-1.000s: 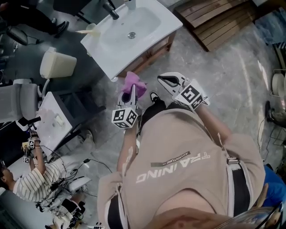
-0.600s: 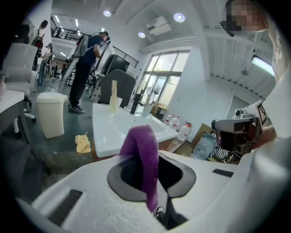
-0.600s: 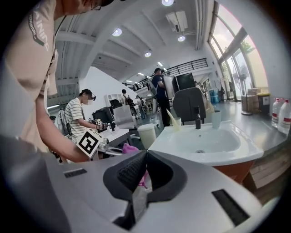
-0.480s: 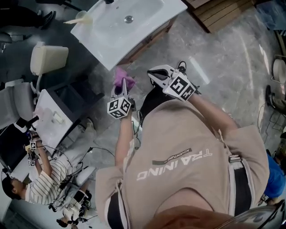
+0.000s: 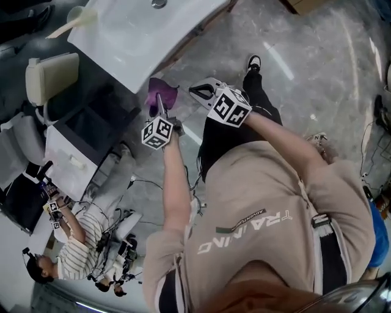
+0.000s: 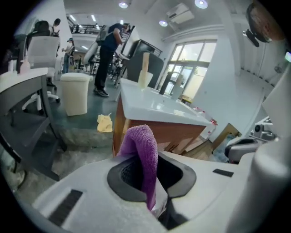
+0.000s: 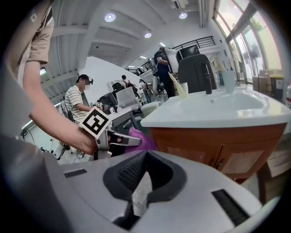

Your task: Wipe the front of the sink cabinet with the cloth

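Note:
The sink cabinet has a white basin top (image 5: 137,36) and a brown wooden front (image 7: 218,150), which also shows in the left gripper view (image 6: 177,136). My left gripper (image 5: 160,104) is shut on a purple cloth (image 5: 160,92), just below the sink's near corner. In the left gripper view the cloth (image 6: 143,152) stands up from between the jaws of that gripper (image 6: 152,159), a short way from the wood. My right gripper (image 5: 200,92) hangs beside it to the right. Its jaws (image 7: 144,157) are shut on nothing, and it sees the left gripper (image 7: 122,139) and cloth (image 7: 145,143).
A cream bin (image 5: 52,76) and a white unit (image 5: 73,153) stand left of the sink. A cup (image 5: 76,15) sits on the sink's corner. A yellow rag (image 6: 104,123) lies on the floor. A seated person (image 5: 73,250) is at lower left; another person (image 6: 107,50) stands behind.
The view has slid so the sink sits higher and further left. Both grippers have dropped lower beside the sink's corner. The left one still holds the cloth.

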The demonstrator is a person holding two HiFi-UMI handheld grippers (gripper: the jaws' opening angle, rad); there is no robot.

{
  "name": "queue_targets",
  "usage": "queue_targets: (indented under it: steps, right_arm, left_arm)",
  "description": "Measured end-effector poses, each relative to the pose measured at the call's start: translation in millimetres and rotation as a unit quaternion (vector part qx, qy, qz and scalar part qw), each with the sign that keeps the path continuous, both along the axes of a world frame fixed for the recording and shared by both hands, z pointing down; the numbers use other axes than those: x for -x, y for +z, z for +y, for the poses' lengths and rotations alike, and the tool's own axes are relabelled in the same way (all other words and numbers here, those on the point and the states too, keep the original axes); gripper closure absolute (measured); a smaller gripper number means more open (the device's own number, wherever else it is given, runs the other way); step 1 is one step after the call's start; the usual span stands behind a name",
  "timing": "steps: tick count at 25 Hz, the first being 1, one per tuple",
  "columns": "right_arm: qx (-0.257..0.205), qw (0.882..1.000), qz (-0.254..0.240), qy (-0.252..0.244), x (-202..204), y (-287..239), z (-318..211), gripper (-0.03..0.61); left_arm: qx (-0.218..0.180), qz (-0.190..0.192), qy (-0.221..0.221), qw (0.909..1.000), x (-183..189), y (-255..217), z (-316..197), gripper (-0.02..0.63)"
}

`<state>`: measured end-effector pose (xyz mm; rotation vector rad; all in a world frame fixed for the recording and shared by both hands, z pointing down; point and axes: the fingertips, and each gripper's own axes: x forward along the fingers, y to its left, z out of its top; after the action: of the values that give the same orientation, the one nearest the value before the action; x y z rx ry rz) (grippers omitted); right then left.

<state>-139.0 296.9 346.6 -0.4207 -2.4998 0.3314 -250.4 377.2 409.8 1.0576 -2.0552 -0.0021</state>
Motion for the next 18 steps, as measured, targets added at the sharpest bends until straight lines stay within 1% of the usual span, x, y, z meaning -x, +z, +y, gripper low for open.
queue_targets:
  steps: [4,6,7,9,13,16,18]
  right_arm:
    - [-0.001,1.000,0.000,0.012,11,34,-6,0.566]
    - [0.008,1.000,0.003,0.022,9,49,-4,0.566]
    - [0.015,0.999,0.005,0.028,7,56,-3,0.566]
    - [0.026,0.999,0.006,0.040,1,71,-4,0.566]
    - [0.046,0.996,0.006,0.071,-15,91,-11,0.566]
    - [0.053,0.995,0.007,0.090,-28,104,-24,0.566]
    - [0.053,0.993,0.011,0.101,-37,111,-34,0.566]
  left_arm:
    - [0.004,0.014,-0.058,0.9982,27,27,0,0.574]
    - [0.016,0.026,-0.084,0.9960,35,38,3,0.574]
    - [0.021,0.029,-0.090,0.9953,38,43,2,0.574]
    - [0.030,0.026,-0.088,0.9953,45,51,-6,0.574]
    - [0.034,0.013,-0.075,0.9965,53,58,-31,0.574]
    - [0.027,0.006,-0.076,0.9967,57,62,-51,0.574]
    - [0.022,0.009,-0.082,0.9964,57,67,-61,0.574]
